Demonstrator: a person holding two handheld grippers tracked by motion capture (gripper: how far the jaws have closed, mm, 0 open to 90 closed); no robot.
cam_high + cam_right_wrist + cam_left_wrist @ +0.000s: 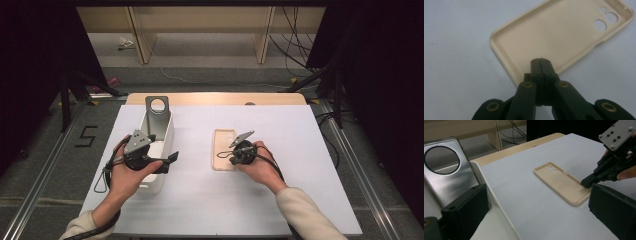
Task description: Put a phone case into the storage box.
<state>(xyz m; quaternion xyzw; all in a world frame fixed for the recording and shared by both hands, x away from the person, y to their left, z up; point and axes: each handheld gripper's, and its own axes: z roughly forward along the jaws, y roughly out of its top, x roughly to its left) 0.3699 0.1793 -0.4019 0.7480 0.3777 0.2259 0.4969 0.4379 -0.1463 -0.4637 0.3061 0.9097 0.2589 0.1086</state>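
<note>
A beige phone case (223, 142) lies open side up on the white table top, camera holes toward the far end (554, 37). My right gripper (223, 155) is shut, its tips (541, 61) over the case's near corner, with nothing visibly between the jaws; the left gripper view shows the right gripper (587, 182) at that same corner. My left gripper (169, 161) hovers open over a white bin (168, 131), its jaws wide apart and empty (536, 217). A silver phone case with a round hole (157, 115) stands upright in the bin (446, 175).
The white sheet (280, 200) covers the table, with a wooden strip (215, 98) along its far edge. Dark stands and cables flank the table on both sides. The bin's rim (489, 195) runs close beside my left jaw.
</note>
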